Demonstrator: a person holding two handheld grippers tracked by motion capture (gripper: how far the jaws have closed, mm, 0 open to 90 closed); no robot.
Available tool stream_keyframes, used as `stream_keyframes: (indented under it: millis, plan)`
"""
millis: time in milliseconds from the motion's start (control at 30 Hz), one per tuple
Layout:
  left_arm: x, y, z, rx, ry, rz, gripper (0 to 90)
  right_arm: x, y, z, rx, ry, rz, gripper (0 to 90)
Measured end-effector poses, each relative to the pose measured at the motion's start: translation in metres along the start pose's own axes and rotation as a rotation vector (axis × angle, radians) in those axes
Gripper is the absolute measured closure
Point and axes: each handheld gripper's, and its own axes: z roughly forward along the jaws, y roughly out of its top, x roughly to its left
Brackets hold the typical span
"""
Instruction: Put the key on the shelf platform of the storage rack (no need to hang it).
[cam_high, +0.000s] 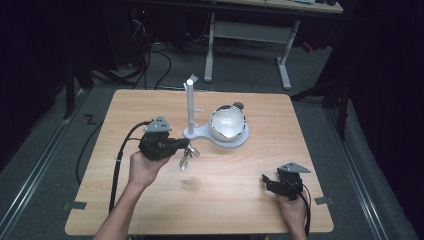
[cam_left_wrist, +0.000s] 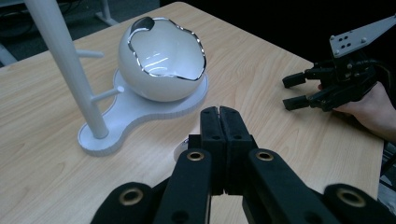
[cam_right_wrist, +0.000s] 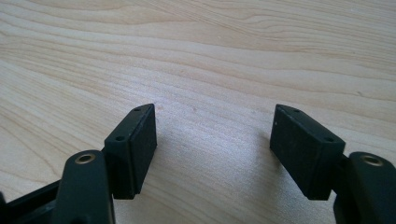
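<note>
**Left gripper carrying a dangling trinket toward the stand**

Left gripper is hovering above the table, jaws pinched tight together, w/ a small shiny trinket hanging below its tips. Looks like a key ring or pendant, too small to say which. In the left gripper view just a pale sliver of it is peeking out under the closed jaws.

Key relation: the white stand is sitting just beyond and slightly right of the L tips, post upright, short pegs sticking out sideways from it. The trinket is hanging vertical, so its loop probably needs to come over a peg from the side. The white egg-shaped bowl is resting on the stand's base, right of the post.

Right gripper is resting low near the table's right front, well apart from the stand, jaws wide apart, nothing btwn them. L is clearly nearer; R is idling.
</note>
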Motion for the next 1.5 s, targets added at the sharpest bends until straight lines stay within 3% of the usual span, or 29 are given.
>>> stream_keyframes:
  millis: [433,1233,1500]
  plan:
    - [-0.01,0.018,0.027,0.015,-0.057,-0.006,90.0,0.0,0.0,0.0,0.0,0.0,-0.001,32.0]
    - [-0.026,0.039,0.086,0.024,-0.108,0.011,90.0,0.0,0.0,0.0,0.0,0.002,0.0,31.3]
    - [-0.02,0.041,0.102,0.004,-0.109,-0.03,90.0,0.0,0.0,0.0,0.001,0.001,-0.002,31.3]
